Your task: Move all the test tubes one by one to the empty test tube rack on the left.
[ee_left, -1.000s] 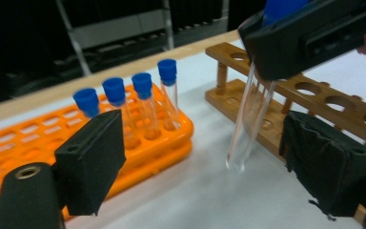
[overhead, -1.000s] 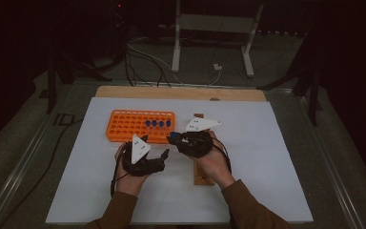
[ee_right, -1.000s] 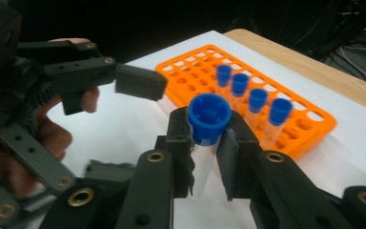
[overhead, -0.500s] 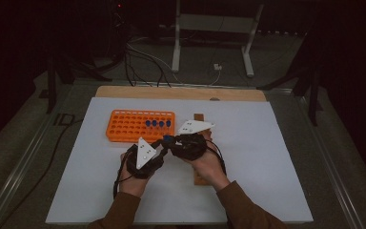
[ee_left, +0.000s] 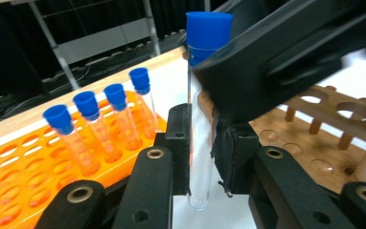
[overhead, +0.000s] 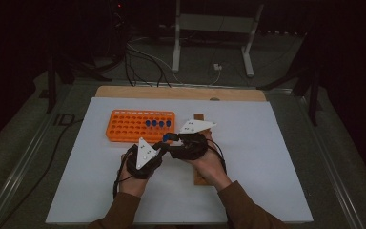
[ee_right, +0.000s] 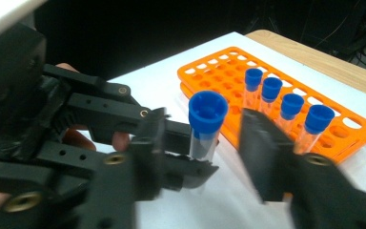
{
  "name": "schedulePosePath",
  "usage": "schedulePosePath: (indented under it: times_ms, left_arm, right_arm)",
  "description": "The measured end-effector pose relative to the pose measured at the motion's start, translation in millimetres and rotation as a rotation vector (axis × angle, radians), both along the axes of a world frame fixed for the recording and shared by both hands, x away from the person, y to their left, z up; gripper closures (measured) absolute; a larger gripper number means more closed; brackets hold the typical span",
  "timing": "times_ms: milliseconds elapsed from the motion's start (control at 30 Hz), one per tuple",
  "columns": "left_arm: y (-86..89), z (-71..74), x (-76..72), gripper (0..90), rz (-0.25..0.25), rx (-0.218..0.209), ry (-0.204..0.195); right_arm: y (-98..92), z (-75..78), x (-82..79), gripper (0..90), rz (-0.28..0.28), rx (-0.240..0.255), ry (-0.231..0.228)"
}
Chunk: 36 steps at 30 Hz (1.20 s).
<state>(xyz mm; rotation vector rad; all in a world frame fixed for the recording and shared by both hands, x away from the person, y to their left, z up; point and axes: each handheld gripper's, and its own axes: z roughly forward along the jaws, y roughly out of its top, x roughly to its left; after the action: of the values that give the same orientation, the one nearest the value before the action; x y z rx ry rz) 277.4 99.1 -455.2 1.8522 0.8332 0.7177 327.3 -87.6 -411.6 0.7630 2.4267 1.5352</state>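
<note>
The left gripper (ee_left: 201,157) is clamped on the clear test tube (ee_left: 201,119), its two black pads pressed against the glass low on the tube, which stands upright between them with its rounded bottom hanging just below the pads and its blue cap (ee_left: 208,34) up top. Those jaws have just been closing, and the tube is right there between them. Over to the right gripper (ee_right: 205,152): its jaws have just been opening, they stand apart either side of the same tube (ee_right: 203,143), and in the left gripper view one of its black jaws sits close against the upper part of the tube beneath the cap; whether it touches the glass I cannot tell. From above, the left gripper (overhead: 161,147) and right gripper (overhead: 167,143) meet tip to tip over the white table (overhead: 276,157), just in front of the orange rack (overhead: 124,125). Four more blue-capped tubes (ee_right: 281,107) stand in a row in that rack, toward its right end as the high view has it. A wooden rack (ee_left: 333,138) with round holes lies on the table just beyond the handover, near the right hand (overhead: 208,162); the left hand (overhead: 132,177) sits beside it, both sleeves coming in from the bottom edge
</note>
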Motion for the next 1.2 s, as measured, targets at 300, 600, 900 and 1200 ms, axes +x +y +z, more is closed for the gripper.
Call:
schedulePosePath:
  times_ms: [300, 600, 900, 1200]
  left_arm:
    - [8.6, -0.7, 2.6, 77.0, 0.027, -0.018, 0.014]
    - [11.8, 0.6, 2.6, 77.0, 0.034, -0.028, 0.015]
    - [15.6, 1.4, 2.8, 77.0, 0.045, -0.043, 0.026]
    - [19.4, 2.4, 2.2, 77.0, 0.057, -0.055, 0.029]
  right_arm:
    - [-8.2, 2.4, 1.4, 15.6, -0.054, -0.02, -0.033]
    - [-16.5, -1.6, -0.2, 2.1, -0.077, -0.045, -0.051]
    - [-31.1, -4.2, -2.2, 0.5, -0.111, -0.067, -0.072]
    - [-50.9, -10.1, -6.3, 0.6, -0.142, -0.042, -0.067]
